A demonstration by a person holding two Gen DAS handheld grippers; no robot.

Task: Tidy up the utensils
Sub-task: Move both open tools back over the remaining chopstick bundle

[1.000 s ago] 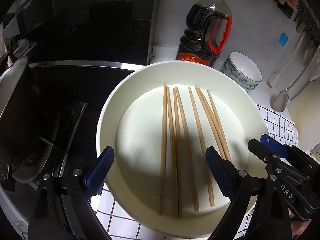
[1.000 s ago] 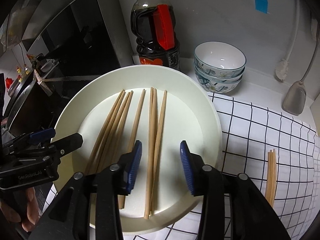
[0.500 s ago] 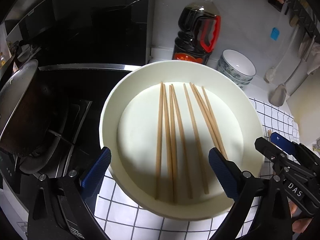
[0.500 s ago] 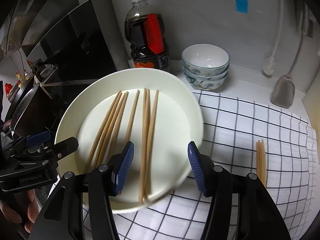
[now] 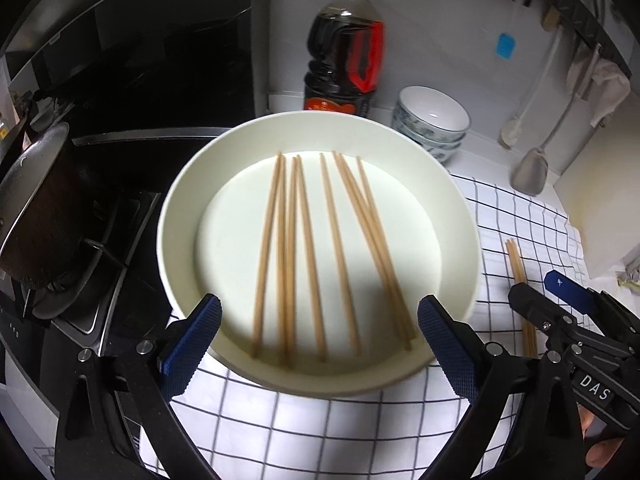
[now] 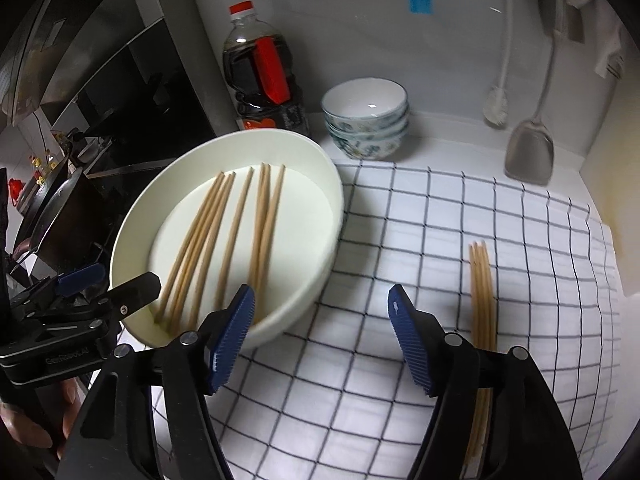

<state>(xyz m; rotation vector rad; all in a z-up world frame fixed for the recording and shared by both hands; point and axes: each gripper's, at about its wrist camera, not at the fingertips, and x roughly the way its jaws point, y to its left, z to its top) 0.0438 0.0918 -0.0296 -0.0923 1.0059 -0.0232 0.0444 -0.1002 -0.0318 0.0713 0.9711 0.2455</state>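
Note:
A wide cream plate (image 5: 192,204) (image 6: 320,184) lies on a checked cloth and holds several wooden chopsticks (image 5: 304,256) (image 6: 224,240) side by side. A small bundle of chopsticks (image 6: 482,288) (image 5: 518,268) lies on the cloth to the right of the plate. My left gripper (image 5: 318,344) is open and empty over the plate's near rim. My right gripper (image 6: 322,332) is open and empty above the cloth, between the plate and the bundle. Each gripper shows at the edge of the other's view.
A dark sauce bottle (image 5: 344,60) and stacked patterned bowls (image 6: 366,116) stand at the back by the wall. A spatula (image 6: 530,148) and brush (image 6: 496,108) hang on the right. A stove with a dark pot (image 5: 40,208) is at the left.
Both grippers have drawn back from the plate. The right gripper has opened wider and shifted right onto the cloth, bringing the chopstick bundle closer.

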